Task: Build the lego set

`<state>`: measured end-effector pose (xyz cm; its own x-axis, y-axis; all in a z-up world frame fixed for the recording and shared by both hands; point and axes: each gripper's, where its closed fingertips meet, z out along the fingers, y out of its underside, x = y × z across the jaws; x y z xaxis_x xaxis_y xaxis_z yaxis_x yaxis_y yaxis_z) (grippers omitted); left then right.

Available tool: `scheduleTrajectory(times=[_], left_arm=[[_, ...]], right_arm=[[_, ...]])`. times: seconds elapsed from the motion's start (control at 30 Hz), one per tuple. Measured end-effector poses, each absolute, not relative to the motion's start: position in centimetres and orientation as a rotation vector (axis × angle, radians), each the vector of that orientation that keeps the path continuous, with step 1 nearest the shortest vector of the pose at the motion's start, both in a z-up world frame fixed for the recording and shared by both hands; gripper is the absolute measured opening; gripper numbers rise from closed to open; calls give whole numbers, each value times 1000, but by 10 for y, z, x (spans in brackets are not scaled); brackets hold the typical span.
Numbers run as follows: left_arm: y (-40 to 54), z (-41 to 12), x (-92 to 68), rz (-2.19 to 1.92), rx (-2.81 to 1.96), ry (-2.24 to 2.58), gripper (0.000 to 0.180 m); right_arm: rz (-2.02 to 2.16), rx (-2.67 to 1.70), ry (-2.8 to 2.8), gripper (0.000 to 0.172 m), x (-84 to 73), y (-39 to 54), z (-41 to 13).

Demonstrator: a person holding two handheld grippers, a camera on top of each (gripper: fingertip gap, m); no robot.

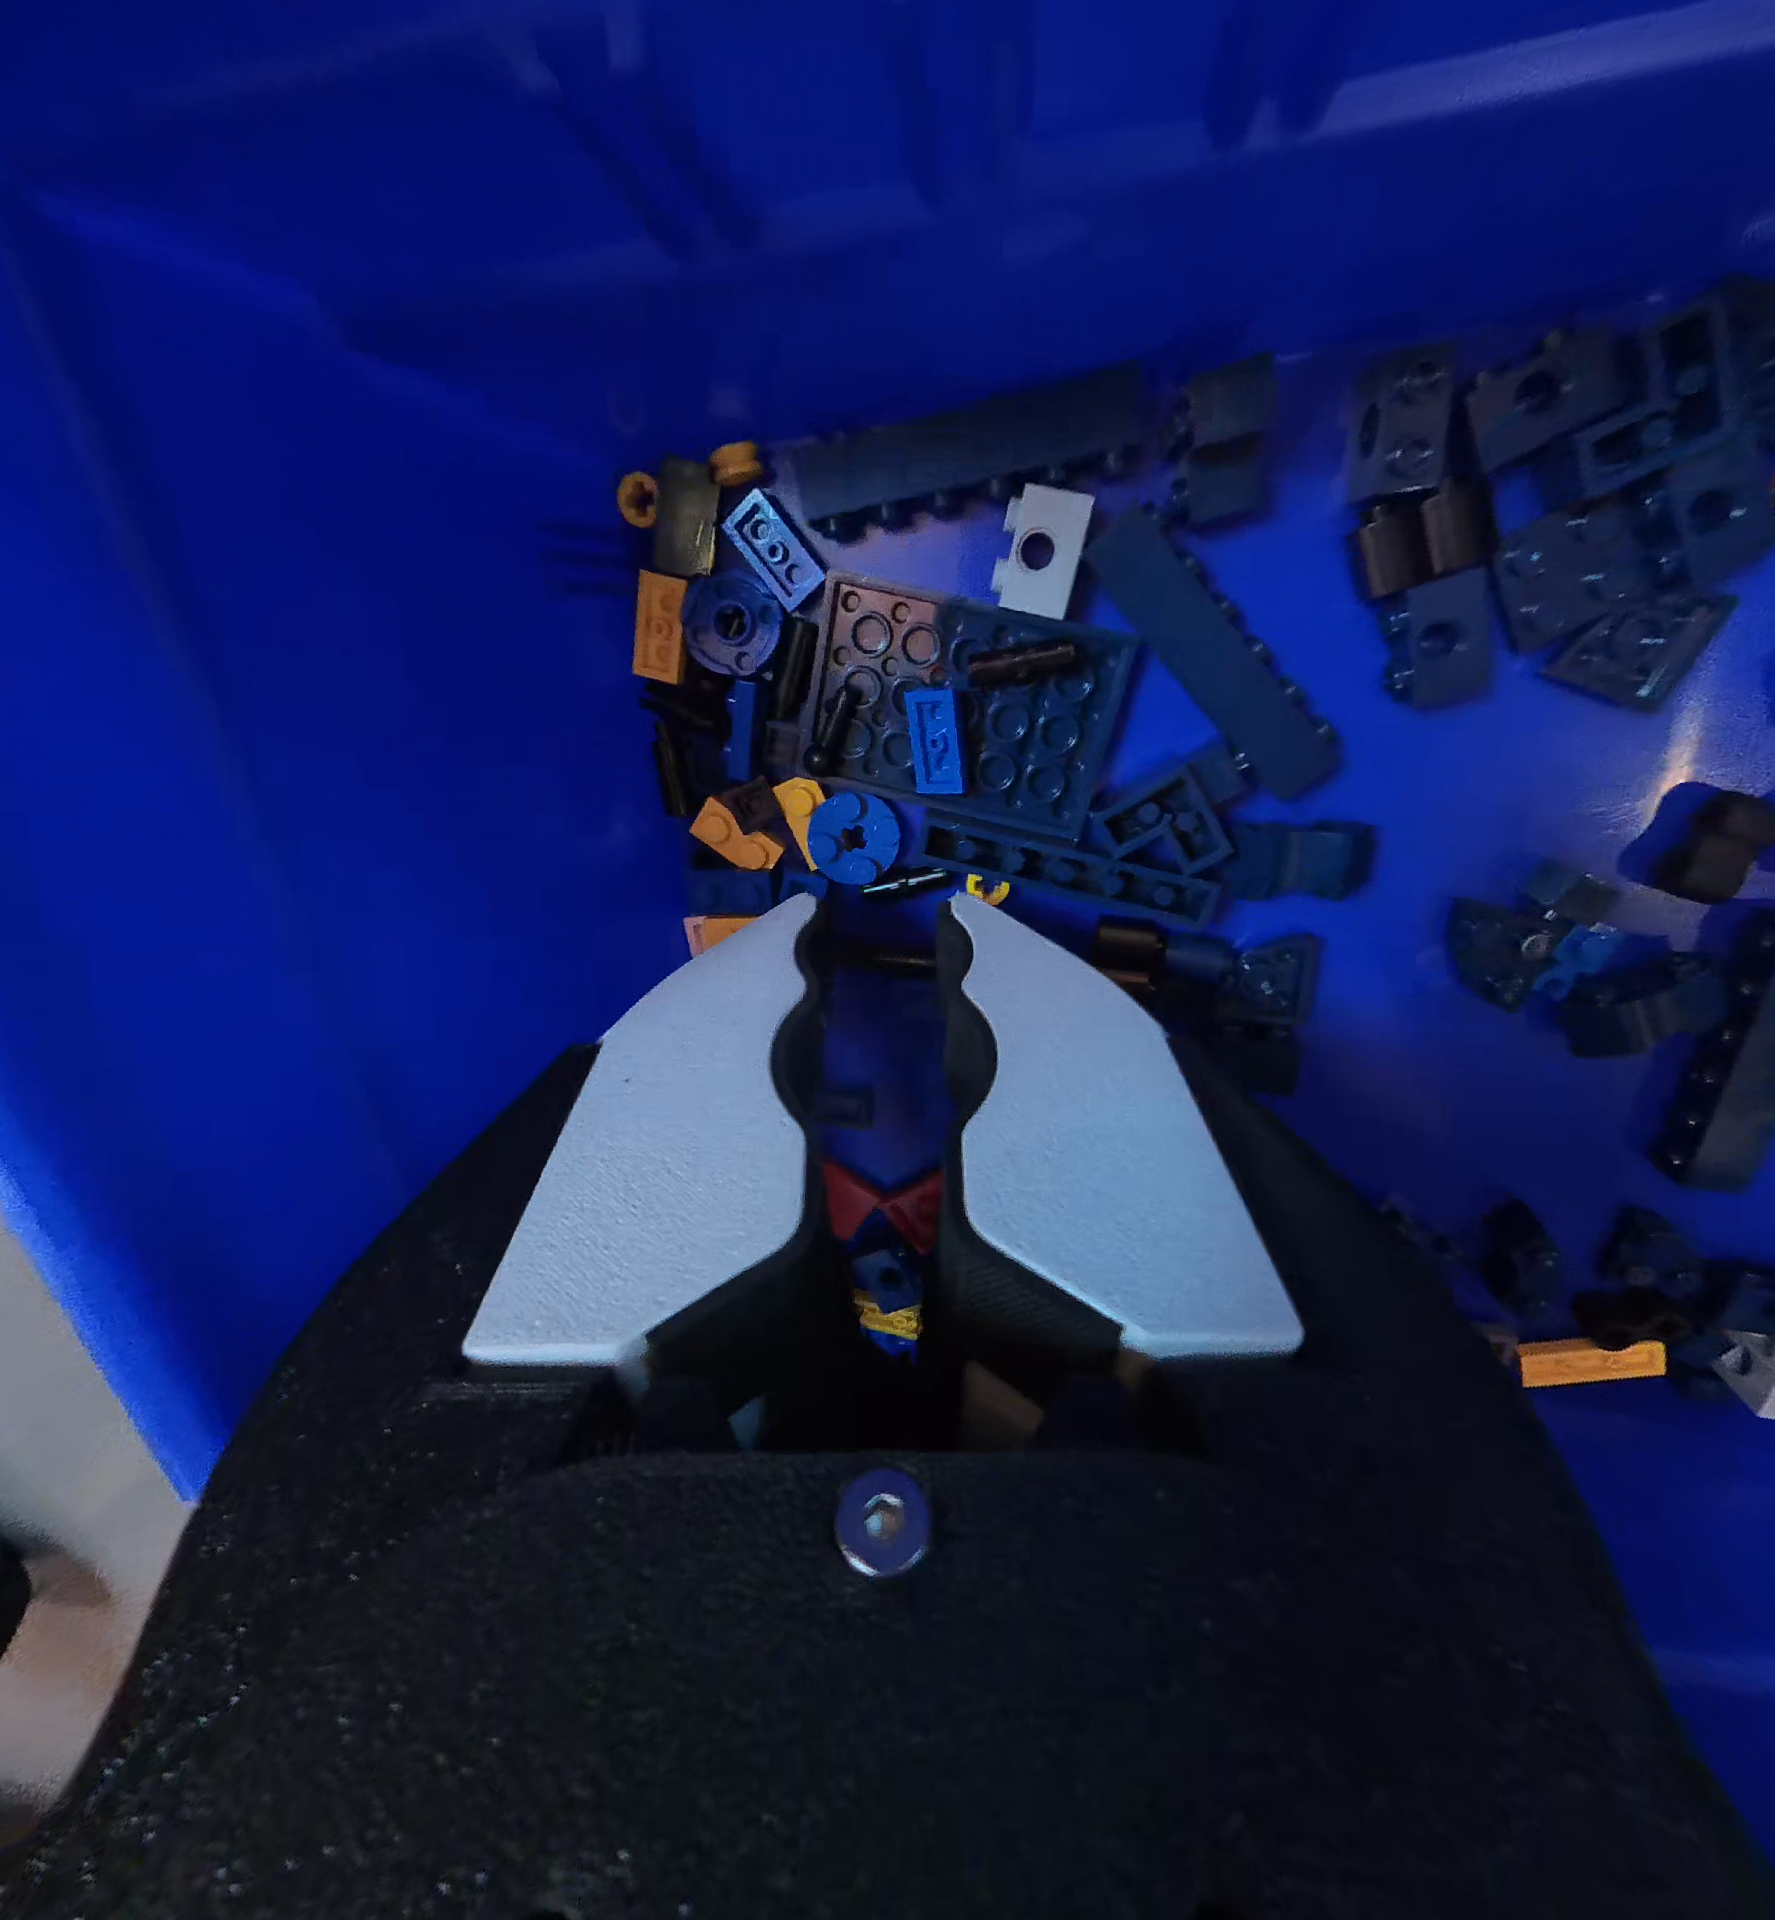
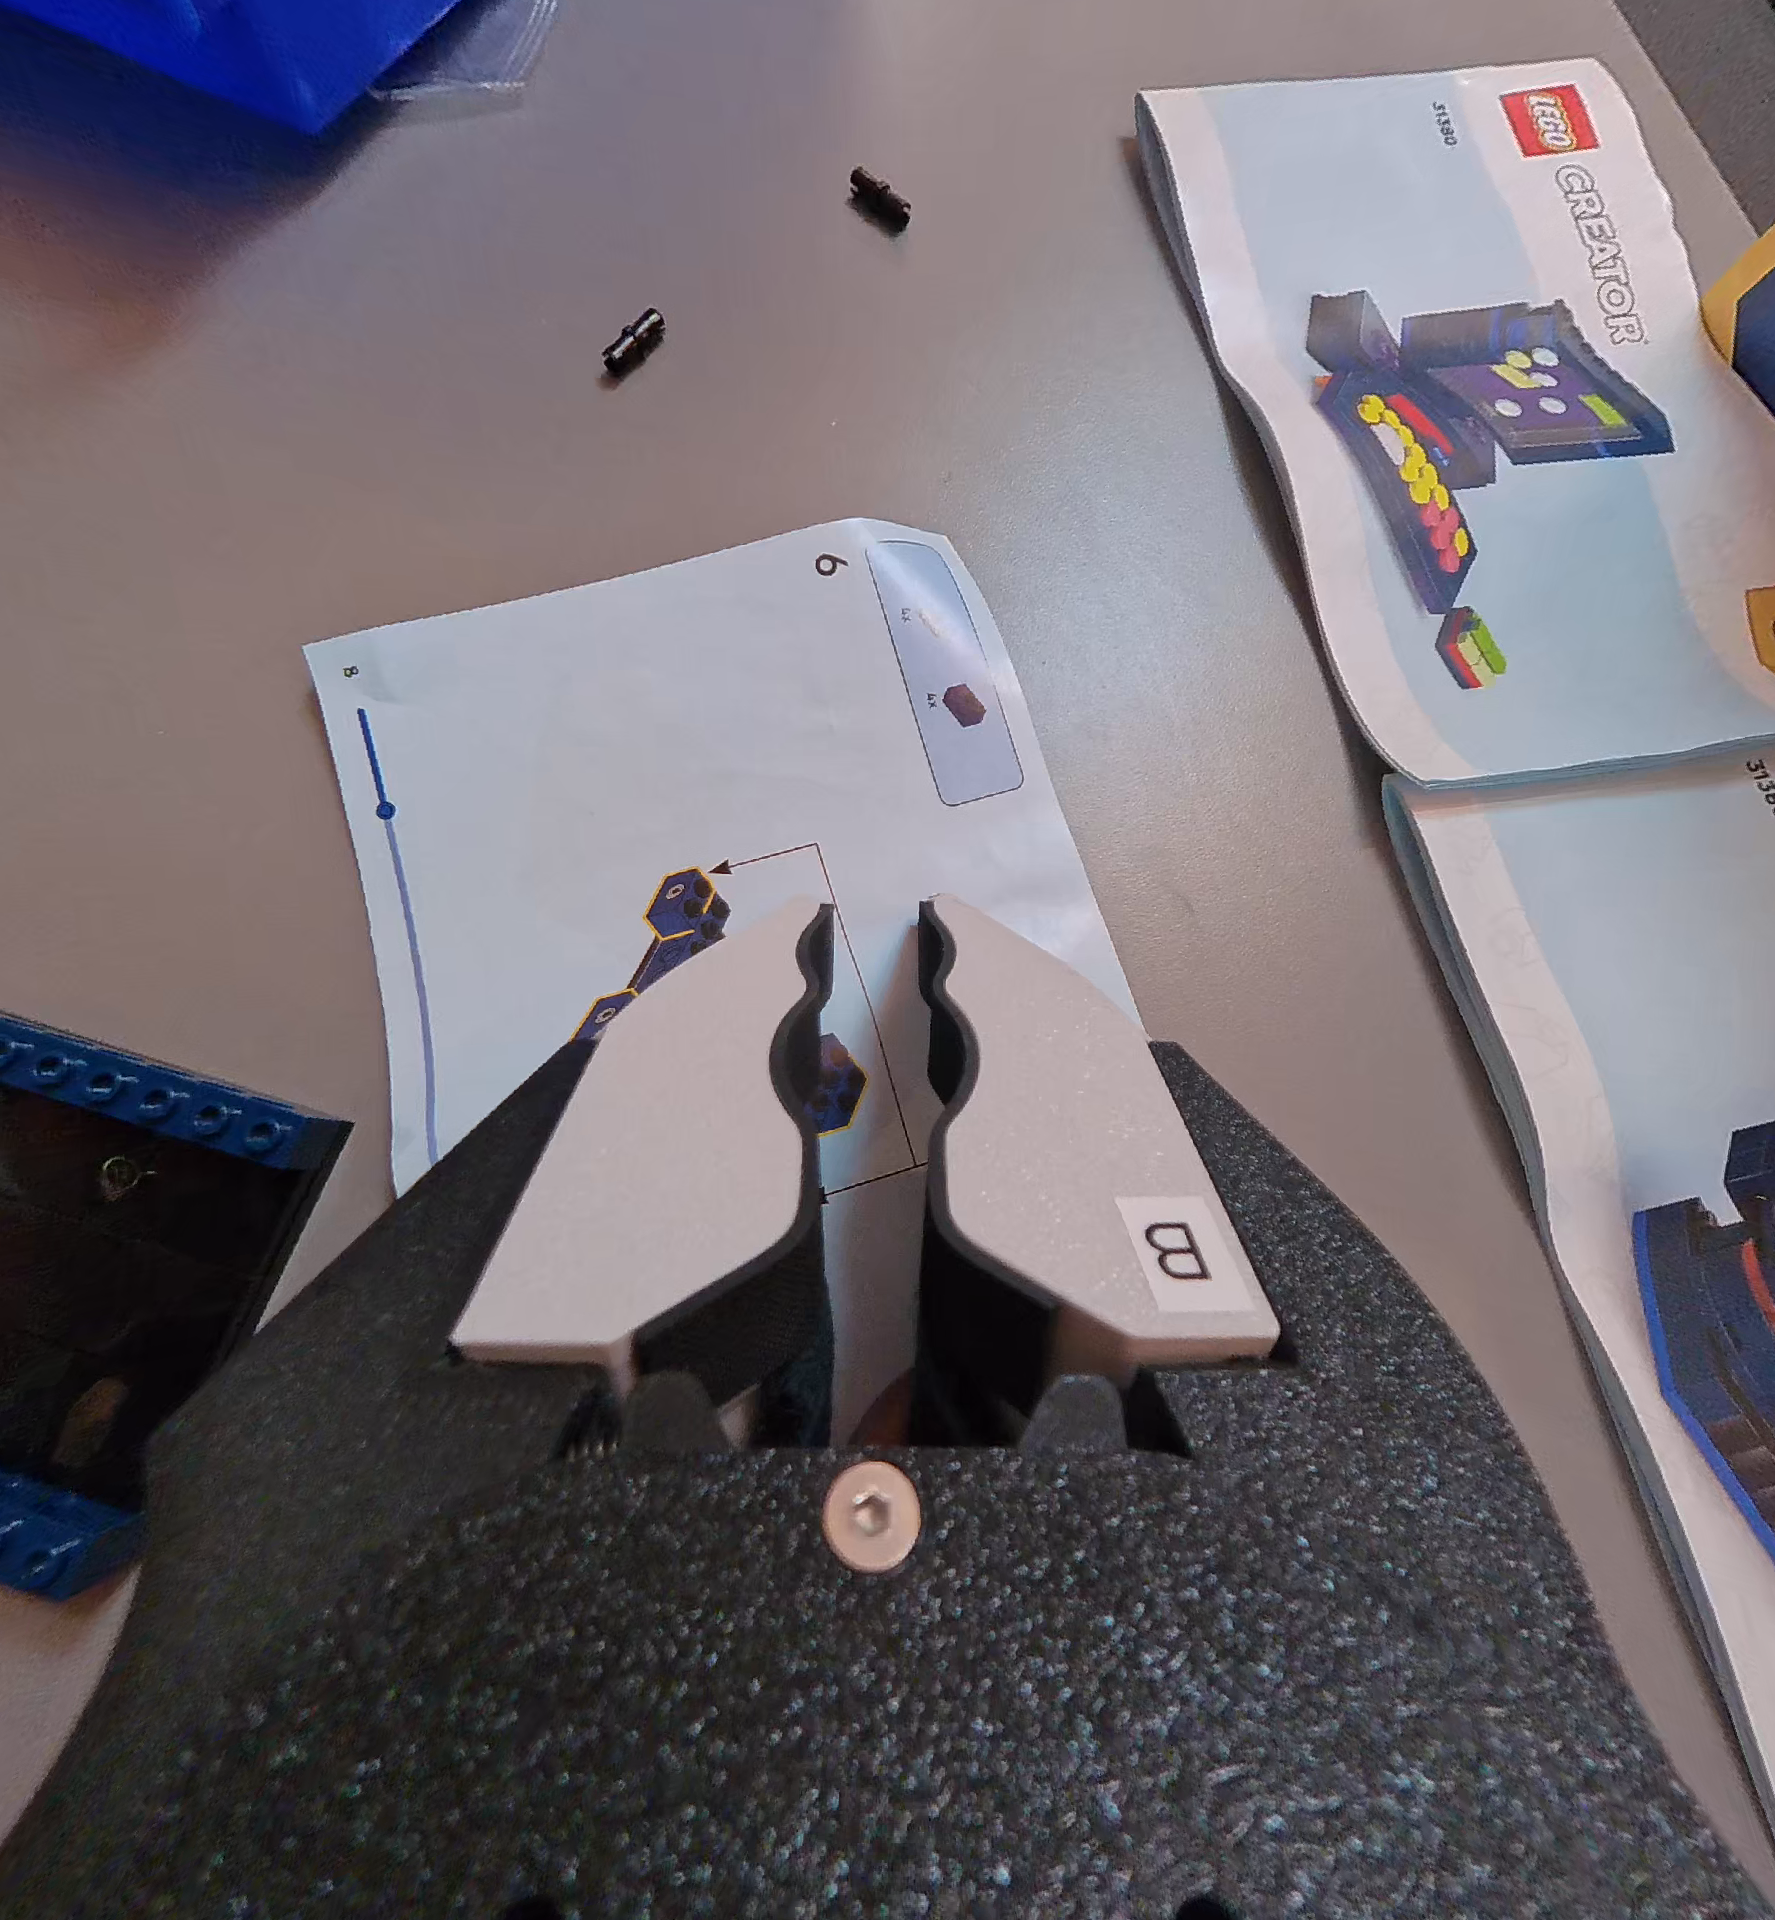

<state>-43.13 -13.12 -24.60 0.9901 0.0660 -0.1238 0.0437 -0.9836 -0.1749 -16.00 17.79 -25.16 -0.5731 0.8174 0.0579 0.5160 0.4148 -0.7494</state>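
My left gripper [image 1: 883, 909] reaches into a blue bin [image 1: 343, 520] over a heap of loose bricks. Its jaws stand a little apart and grip nothing. A short black pin [image 1: 883, 961] lies crosswise on the bin floor between the fingertips. Just beyond the tips are another black pin [image 1: 904, 884], a blue round plate [image 1: 854, 837] and a small yellow piece [image 1: 987, 889]. My right gripper [image 2: 878, 909] hovers over a loose instruction page [image 2: 654, 727] on the grey table [image 2: 239, 416]. It is open and empty.
The bin holds dark blue plates [image 1: 966, 707], orange bits [image 1: 732, 831] and a white brick [image 1: 1044, 551]. On the table lie two black pins [image 2: 634, 340] [image 2: 879, 197], two booklets [image 2: 1434, 416] [image 2: 1641, 1039], and a blue brick frame [image 2: 104, 1081] at the left. The left gripper's tips are roughly 40 centimeters from the right gripper's.
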Motion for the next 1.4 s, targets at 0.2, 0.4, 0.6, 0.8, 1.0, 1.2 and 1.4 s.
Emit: scheduleTrajectory(times=[0.2, 0.4, 0.6, 0.8, 1.0, 1.2, 1.4], left_arm=[[-126, -247, -432, 112, -2922, -176, 17], [-126, -247, -432, 95, -2911, -164, 15], [-122, -211, -434, 356, -2830, -19, 8], [-106, -172, -404, 400, -2716, 144, 8], [-99, -166, -393, 420, -2693, 208, 8], [-52, -120, -349, 408, -2395, 496, 8], [25, -128, -281, 258, -2382, 893, 8]], right_arm=[[980, -1137, -2258, 15, -160, 178, -252], [977, -1133, -2257, 15, -160, 178, -252], [978, -1133, -2258, 15, -160, 178, -252], [976, -1132, -2258, 15, -160, 178, -252], [968, -1113, -2260, 13, -159, 177, -252], [972, -1117, -2262, 13, -159, 177, -252], [968, -1112, -2261, 13, -159, 177, -252]])
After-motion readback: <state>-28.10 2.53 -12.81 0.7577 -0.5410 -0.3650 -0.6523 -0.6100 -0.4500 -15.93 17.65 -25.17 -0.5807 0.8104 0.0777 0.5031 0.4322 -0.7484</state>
